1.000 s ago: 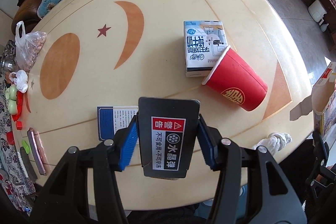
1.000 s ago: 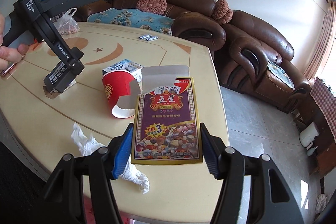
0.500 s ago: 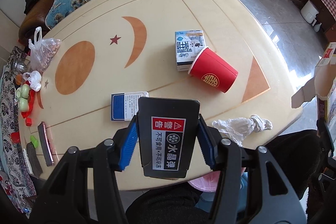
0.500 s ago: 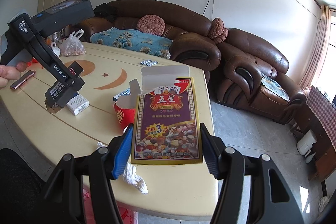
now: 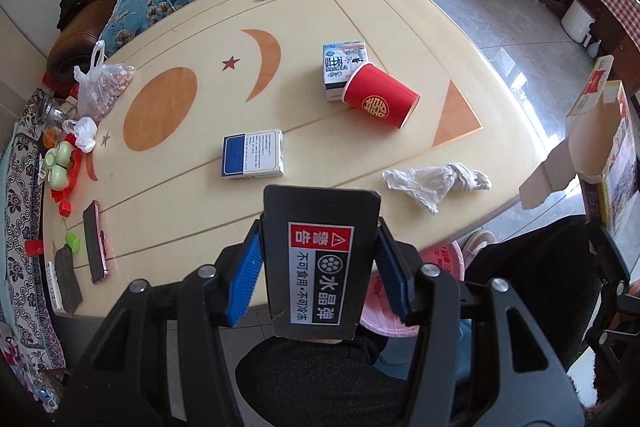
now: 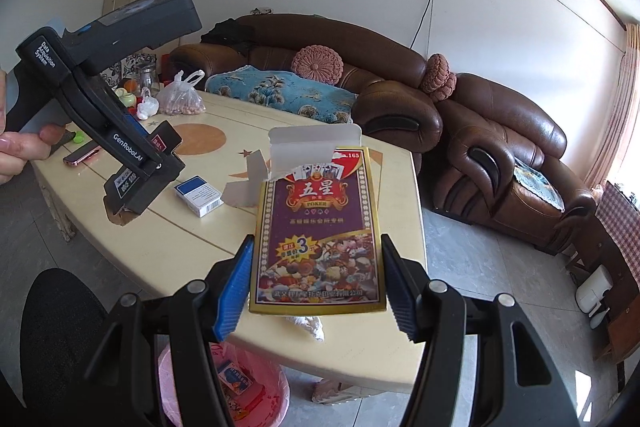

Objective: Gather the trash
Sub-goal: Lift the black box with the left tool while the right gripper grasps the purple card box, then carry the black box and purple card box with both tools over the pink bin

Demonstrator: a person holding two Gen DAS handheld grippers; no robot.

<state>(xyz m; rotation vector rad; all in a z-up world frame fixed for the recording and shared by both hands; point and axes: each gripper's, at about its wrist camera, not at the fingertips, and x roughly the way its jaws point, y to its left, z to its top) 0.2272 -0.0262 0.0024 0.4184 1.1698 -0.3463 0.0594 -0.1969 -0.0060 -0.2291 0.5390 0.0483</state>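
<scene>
Cup (image 5: pixel 380 101) on its side on table (image 5: pixel 360 7), touching carton (image 5: pixel 342 67) behind; pack (image 5: pixel 253 154) left; tissue (image 5: pixel 434 181) near front edge; bin (image 6: pixel 248 383) below edge.

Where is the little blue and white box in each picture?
Left wrist view: the blue and white box lies flat on the table, left of the middle, just beyond the black packet.
Right wrist view: the same box sits left of the middle, beside the card box.
Shared landmark: the bag of nuts.

Open pink bin (image 6: pixel 256 383) below table edge (image 6: pixel 360 367), right gripper's (image 6: pixel 316 279) poker box (image 6: pixel 320 227) above.
</scene>
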